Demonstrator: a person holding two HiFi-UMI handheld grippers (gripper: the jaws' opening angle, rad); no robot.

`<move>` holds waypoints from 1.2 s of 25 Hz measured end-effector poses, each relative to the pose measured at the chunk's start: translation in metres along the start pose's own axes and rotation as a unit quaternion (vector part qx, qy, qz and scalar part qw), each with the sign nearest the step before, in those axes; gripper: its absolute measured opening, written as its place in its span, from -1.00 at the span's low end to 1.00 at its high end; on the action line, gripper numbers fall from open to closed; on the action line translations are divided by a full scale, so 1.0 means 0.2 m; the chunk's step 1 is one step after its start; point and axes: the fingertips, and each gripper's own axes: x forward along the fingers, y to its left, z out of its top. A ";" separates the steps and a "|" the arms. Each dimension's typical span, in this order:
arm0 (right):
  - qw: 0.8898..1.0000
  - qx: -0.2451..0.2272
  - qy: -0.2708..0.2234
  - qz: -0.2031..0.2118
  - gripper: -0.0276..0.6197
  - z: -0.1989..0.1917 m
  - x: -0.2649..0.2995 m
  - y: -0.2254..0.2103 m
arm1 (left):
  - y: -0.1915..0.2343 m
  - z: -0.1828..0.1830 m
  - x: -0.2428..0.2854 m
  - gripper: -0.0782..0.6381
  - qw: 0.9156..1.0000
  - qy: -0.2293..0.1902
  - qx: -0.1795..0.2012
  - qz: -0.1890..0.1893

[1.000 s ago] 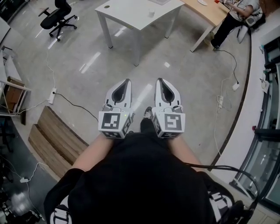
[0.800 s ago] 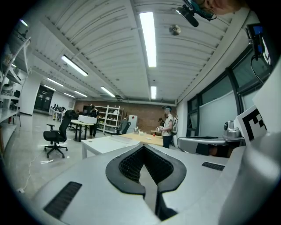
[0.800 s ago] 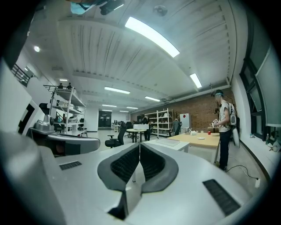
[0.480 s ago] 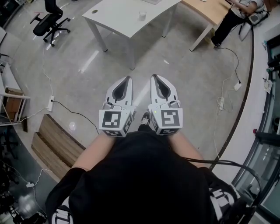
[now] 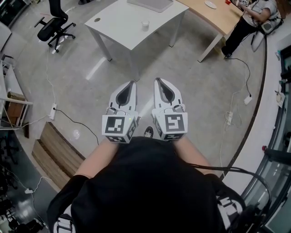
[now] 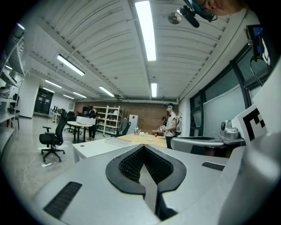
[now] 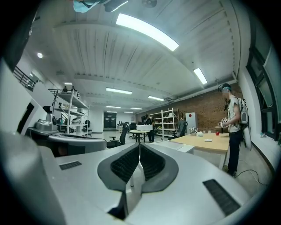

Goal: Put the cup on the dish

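Both grippers are clenched. The left gripper (image 5: 132, 83) has its jaws pressed together with nothing between them, and so does the right gripper (image 5: 158, 80). The two are held side by side just in front of the person's black top (image 5: 145, 182), tips pointing forward over the grey floor (image 5: 191, 77).

The cup (image 5: 145, 25), small and pale, stands on the white table (image 5: 119, 23), well ahead of both sets of tips and slightly left of the right gripper's line. The dish (image 5: 210, 4) lies well apart from it on the tan table (image 5: 221, 16), up to the right, where a person (image 5: 248, 20) is standing.

Since a second ago the white table has slid down and left in the head view, so more of its top shows. The cup sits lower in the frame, nearer the tips. The grippers keep the same clenched, side-by-side hold.

The cup is too small to tell what is in it. A flat grey thing (image 5: 151, 4) behind it is cut off by the top edge. The black top hides the hands on the grips.
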 end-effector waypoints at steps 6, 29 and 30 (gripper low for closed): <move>1.000 -0.001 -0.014 0.006 -0.87 0.08 0.04 -0.03 | 0.01 0.05 0.02 -0.77 1.000 -0.001 0.012 0.015; 0.999 0.003 -0.007 -0.039 -0.87 0.06 0.06 -0.23 | 0.01 0.05 0.22 -0.77 1.000 -0.005 0.013 -0.010; 0.999 0.002 -0.002 -0.041 -0.87 0.04 0.08 -0.23 | 0.03 0.05 0.23 -0.77 1.000 -0.004 0.011 -0.010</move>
